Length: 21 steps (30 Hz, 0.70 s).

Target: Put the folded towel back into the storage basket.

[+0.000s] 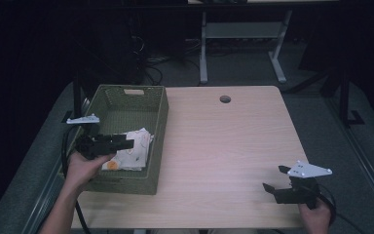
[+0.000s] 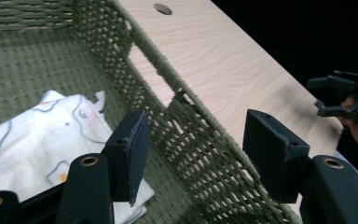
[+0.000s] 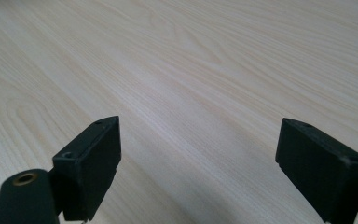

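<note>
Folded white cloth with orange and grey print [image 1: 130,150] in green woven basket [image 1: 158,117] at 9 o'clock, left gripper [image 2: 193,154] gaping over it, right gripper [image 1: 274,179] gaping at 4 o'clock above pale wooden table [image 1: 224,141]

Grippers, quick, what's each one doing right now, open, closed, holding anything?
Left gripper: open, holding nothing, jaws straddling the woven basket wall beside the white cloth.
Right gripper: open, empty, over the bare wooden table.

white patterned cloth [image 1: 131,148] crumpled inside green basket [image 1: 158,122]
</note>
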{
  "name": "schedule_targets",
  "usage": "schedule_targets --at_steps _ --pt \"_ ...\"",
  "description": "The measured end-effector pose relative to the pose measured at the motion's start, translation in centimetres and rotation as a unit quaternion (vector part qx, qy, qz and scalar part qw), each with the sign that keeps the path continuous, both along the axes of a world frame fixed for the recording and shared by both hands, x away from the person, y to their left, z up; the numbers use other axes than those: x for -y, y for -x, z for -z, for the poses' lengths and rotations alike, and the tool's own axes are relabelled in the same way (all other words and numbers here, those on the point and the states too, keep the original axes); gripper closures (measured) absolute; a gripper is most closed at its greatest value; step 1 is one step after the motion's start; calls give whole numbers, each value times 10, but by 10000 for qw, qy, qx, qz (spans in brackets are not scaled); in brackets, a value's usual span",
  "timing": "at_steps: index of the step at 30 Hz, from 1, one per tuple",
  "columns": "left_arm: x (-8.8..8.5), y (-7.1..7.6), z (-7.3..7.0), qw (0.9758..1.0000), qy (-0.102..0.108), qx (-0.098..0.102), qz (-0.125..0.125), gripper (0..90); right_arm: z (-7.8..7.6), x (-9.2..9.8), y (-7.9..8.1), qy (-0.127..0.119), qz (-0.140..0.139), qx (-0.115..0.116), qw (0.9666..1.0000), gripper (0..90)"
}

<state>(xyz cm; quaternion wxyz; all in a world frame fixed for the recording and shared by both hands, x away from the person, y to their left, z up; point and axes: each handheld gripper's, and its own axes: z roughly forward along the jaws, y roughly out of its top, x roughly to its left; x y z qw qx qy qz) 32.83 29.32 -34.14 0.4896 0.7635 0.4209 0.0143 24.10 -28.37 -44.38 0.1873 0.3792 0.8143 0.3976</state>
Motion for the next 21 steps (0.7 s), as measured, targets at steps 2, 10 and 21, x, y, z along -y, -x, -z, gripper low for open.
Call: schedule_targets --at_steps 2,10,21 --pt "2 1 -1 10000 51 34 55 407 0 0 0 9 -1 -6 10000 135" --pt "13 3 -5 9996 154 120 214 405 0 2 0 -4 22 25 10000 135" --pt "32 6 -14 9987 134 263 425 409 -2 3 2 -47 33 49 10000 135"
